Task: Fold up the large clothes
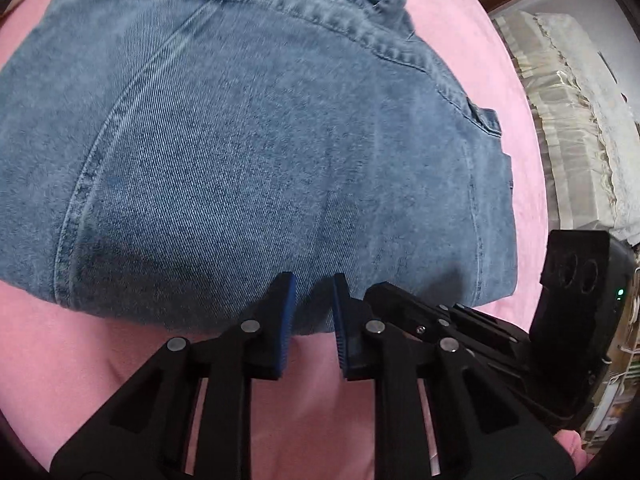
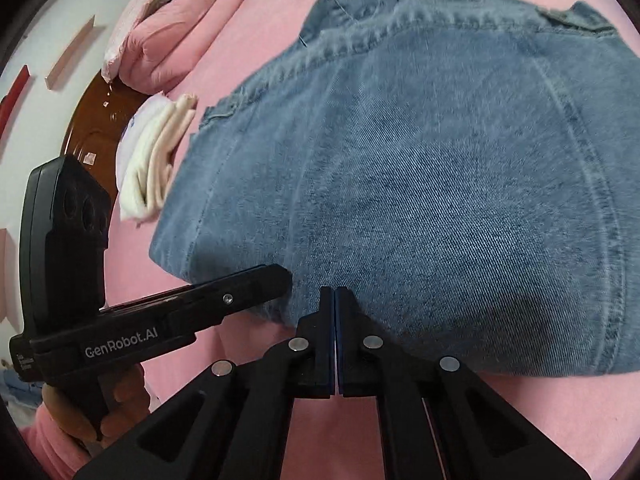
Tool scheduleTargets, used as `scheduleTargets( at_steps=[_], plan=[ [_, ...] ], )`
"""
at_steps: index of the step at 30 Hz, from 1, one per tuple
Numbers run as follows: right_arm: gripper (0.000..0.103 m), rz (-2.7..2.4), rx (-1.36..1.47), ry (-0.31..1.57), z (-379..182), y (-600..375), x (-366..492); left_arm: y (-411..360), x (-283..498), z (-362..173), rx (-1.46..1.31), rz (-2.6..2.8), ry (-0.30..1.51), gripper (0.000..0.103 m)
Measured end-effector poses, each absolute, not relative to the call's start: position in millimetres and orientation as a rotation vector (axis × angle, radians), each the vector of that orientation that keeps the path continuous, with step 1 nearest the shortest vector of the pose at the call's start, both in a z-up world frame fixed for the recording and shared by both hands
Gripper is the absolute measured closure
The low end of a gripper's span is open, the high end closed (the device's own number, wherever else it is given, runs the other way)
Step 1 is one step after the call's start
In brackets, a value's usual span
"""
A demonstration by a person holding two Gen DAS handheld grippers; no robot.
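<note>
A blue denim garment (image 1: 256,140) lies folded in a thick stack on the pink bed sheet (image 1: 80,344); it also fills the right wrist view (image 2: 420,184). My left gripper (image 1: 315,284) is open, its blue pads either side of the garment's near edge, with nothing pinched. My right gripper (image 2: 334,294) is shut with its tips at the near edge of the denim; I cannot tell whether cloth is caught between them. Each gripper shows in the other's view, the right one at the right (image 1: 420,312), the left one at the left (image 2: 240,292).
Folded white cloths (image 2: 156,160) lie left of the denim. Pink pillows (image 2: 176,36) and a brown headboard (image 2: 92,120) are beyond them. A lace-covered piece of furniture (image 1: 580,120) stands past the bed's right edge.
</note>
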State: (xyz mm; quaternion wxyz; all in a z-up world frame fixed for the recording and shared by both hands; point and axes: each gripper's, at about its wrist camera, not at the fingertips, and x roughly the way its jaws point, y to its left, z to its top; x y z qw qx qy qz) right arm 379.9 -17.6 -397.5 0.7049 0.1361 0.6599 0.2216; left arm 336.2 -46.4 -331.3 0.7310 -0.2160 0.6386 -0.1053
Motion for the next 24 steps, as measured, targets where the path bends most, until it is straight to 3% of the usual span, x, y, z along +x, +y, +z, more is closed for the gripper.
scheduleTargets(
  at_steps=[3, 4, 11, 15, 18, 24],
  plan=[
    [0.103, 0.495, 0.276, 1.485, -412.3, -25.4, 381.4, -41.0, 338.8, -337.6, -0.479, -0.218, 1.410, 0.092],
    [0.103, 0.463, 0.252, 1.475, -410.8, -34.2, 379.8, -36.5, 337.3, -336.0, -0.444, -0.189, 1.397, 0.102],
    [0.103, 0.122, 0.235, 1.412, -406.7, -165.5, 368.0, 16.2, 331.1, -312.7, -0.334, 0.065, 1.305, 0.102],
    [0.103, -0.036, 0.235, 1.427, -399.9, -241.2, 344.0, 47.1, 329.2, -320.0, 0.013, 0.348, 1.313, 0.102],
    [0.103, -0.160, 0.067, 1.476, -408.3, -265.2, 332.4, 79.5, 326.5, -327.9, -0.125, 0.334, 1.335, 0.102],
    [0.103, -0.082, 0.166, 1.350, -377.7, -269.0, 312.1, 57.5, 317.0, -287.8, -0.154, 0.206, 1.256, 0.102]
  ],
)
